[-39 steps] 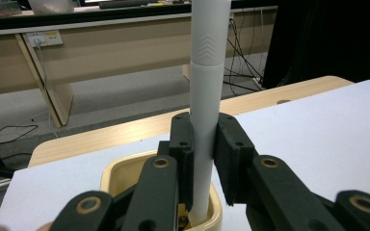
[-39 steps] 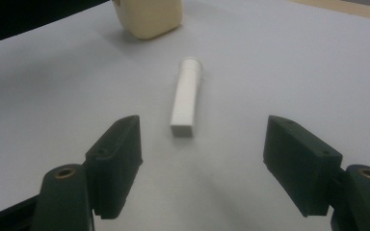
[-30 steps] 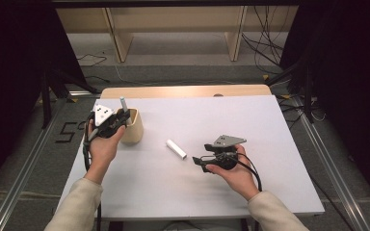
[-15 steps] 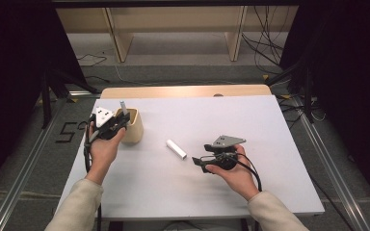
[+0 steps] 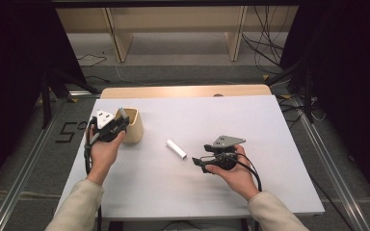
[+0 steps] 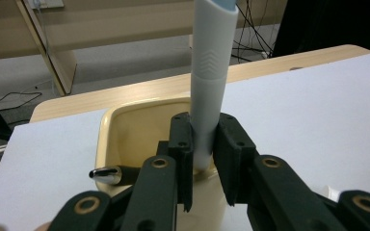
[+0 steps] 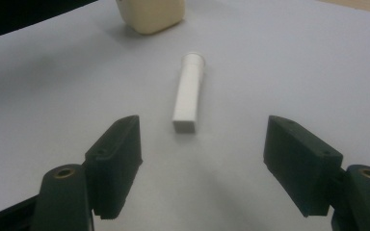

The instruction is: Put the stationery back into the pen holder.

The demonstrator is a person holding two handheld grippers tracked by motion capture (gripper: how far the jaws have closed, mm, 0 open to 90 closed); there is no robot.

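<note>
At the white desk point(image 5: 270, 144), your left hand-held gripper point(image 5: 118, 121) is clenched on a pale grey-white pen point(image 6: 211, 82), its jaws pinching the lower barrel while the pen stands nearly upright over the open mouth of a cream-coloured cup point(image 5: 132, 126). In the left gripper view the barrel rises out of the top of the picture, a light blue end just showing at its top, and the pen's bottom end sits inside the cup's rim point(image 6: 125, 113). A dark, chrome-tipped rod point(image 6: 107, 173) lies just left of the jaws, at the cup's near edge; what it belongs to cannot be told.

The cup stands toward the left of the desk, touching or just beside your left hand point(image 5: 103, 151) in the high view.

Your right hand-held gripper point(image 5: 196, 162) is released, its jaws spread wide and level with the desk, pointing toward the left. Between and just beyond those jaws, in the right gripper view, lies a small white cap point(image 7: 189, 94), flat on the desk, its squared open end nearest the jaws and its flanged round end pointing away toward the cup point(image 7: 150, 14). The pads do not touch it. In the high view the cap point(image 5: 176, 148) lies near the middle of the desk, between the cup and your right hand point(image 5: 236, 175), and apart from both.
</note>
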